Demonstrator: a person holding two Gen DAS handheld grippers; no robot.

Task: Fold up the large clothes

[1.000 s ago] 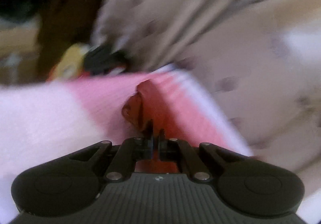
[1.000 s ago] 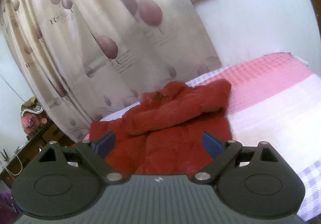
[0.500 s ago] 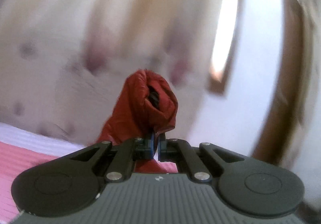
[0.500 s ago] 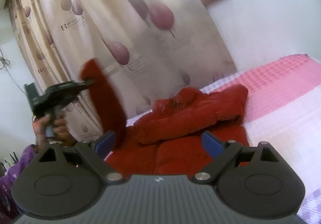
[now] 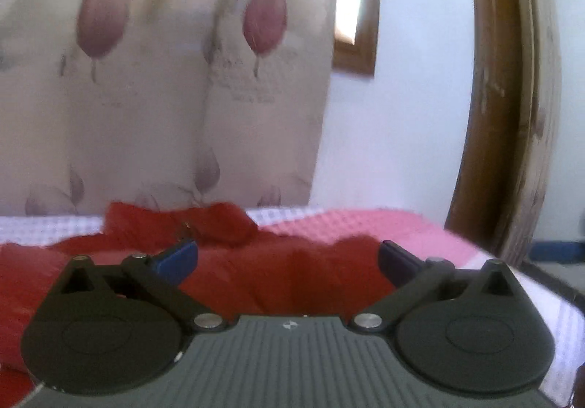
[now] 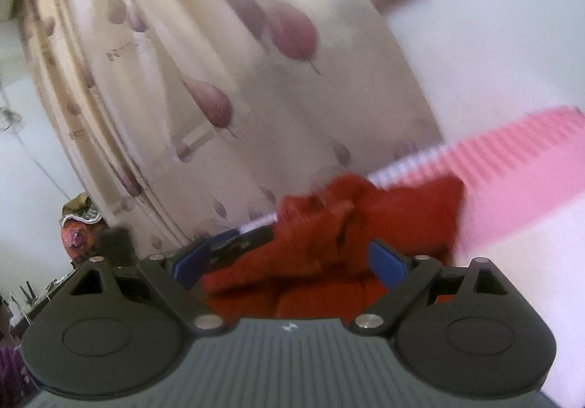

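Left wrist view: left hand-held gripper [image 5: 288,258] spread wide, blue fingertips [image 5: 175,259] well apart, nothing pinched between them. Just beyond, red jacket [image 5: 256,272] lying crumpled on the bed [image 5: 351,221], spread from the left edge to past the middle, with a raised fold at the far side. Pink and white checked bedcover under it. Farther back, a cream curtain [image 5: 153,97] printed with mauve leaves, a wooden window frame [image 5: 356,57] to its right, and a brown wooden post [image 5: 504,108] at far right.

Right wrist view, blurred: right hand-held gripper [image 6: 289,261] likewise spread, blue fingertips [image 6: 385,263] apart and holding nothing. Red jacket [image 6: 329,236] heaped on the bed [image 6: 530,159] just past the fingers, bulk toward the middle and left. Same leaf curtain [image 6: 219,79] behind, white wall to the right. Cluttered dresser [image 6: 78,221] at the left edge, details too blurred to tell.
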